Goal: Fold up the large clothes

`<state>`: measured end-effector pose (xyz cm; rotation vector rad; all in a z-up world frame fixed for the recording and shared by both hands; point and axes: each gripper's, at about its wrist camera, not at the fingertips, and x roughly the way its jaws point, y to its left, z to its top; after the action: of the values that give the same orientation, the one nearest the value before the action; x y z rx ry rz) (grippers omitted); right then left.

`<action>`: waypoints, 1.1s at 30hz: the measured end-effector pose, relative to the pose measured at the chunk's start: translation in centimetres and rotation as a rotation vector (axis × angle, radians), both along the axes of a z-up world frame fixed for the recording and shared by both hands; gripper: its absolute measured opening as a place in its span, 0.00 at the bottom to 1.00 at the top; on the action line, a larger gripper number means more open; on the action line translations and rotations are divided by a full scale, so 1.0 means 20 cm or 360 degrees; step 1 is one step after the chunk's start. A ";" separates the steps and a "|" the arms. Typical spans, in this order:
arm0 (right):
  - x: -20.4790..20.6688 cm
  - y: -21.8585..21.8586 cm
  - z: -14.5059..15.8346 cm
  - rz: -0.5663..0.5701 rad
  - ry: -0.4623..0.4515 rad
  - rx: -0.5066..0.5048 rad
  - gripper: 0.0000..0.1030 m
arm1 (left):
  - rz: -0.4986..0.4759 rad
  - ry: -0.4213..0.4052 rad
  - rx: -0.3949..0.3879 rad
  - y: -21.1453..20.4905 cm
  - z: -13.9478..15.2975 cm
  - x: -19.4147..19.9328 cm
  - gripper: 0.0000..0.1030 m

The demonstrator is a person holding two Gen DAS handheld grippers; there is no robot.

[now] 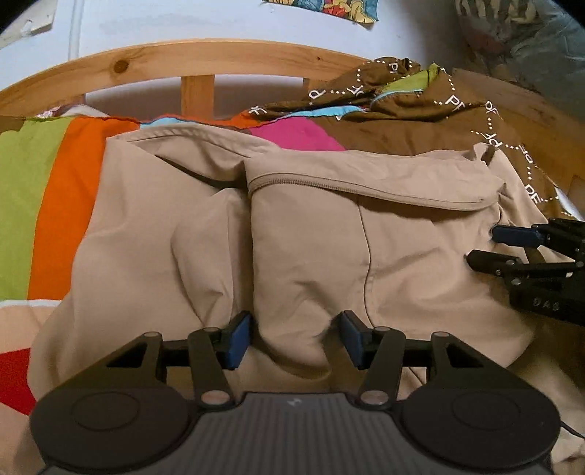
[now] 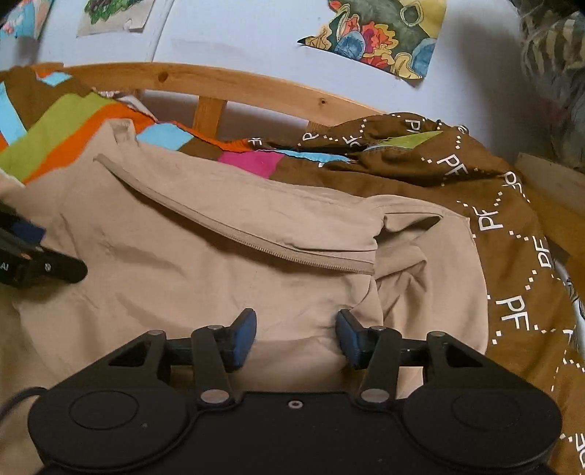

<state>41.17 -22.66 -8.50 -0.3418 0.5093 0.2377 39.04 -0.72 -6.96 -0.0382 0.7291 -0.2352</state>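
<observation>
A large beige garment [image 1: 310, 234] lies partly folded on the bed, with a stitched hem running across its top layer; it also fills the right wrist view [image 2: 226, 234]. My left gripper [image 1: 295, 338] is open just above the garment's near edge, with a fold of cloth between its blue pads. My right gripper [image 2: 295, 336] is open low over the garment's near edge, holding nothing. The right gripper also shows in the left wrist view [image 1: 482, 244] at the garment's right side. The left gripper shows in the right wrist view [image 2: 55, 255] at the garment's left side.
A bedcover with green, orange, pink and blue blocks [image 1: 47, 190] lies under the garment. A crumpled brown cover with white lettering [image 2: 475, 190] is bunched at the back right. A wooden bed rail [image 1: 197, 58] runs along the wall behind. Pictures [image 2: 384, 33] hang on the wall.
</observation>
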 end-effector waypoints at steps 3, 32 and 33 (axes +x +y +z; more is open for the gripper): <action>0.00 -0.02 0.05 -0.0005 0.0047 0.0058 0.51 | 0.0041 0.0038 -0.0094 0.08 0.03 -0.04 0.71; -1.53 -0.10 0.31 0.0018 0.0271 0.0279 0.99 | -0.0126 -0.0047 0.0045 0.14 0.18 -1.41 0.99; -1.56 -0.07 0.30 0.0053 0.0280 0.0195 0.99 | -0.0155 -0.0022 0.0061 0.12 0.15 -1.43 0.99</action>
<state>9.97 -24.01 -2.46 -0.2107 0.6594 0.3318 10.54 1.62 -3.87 0.0353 0.7221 -0.3143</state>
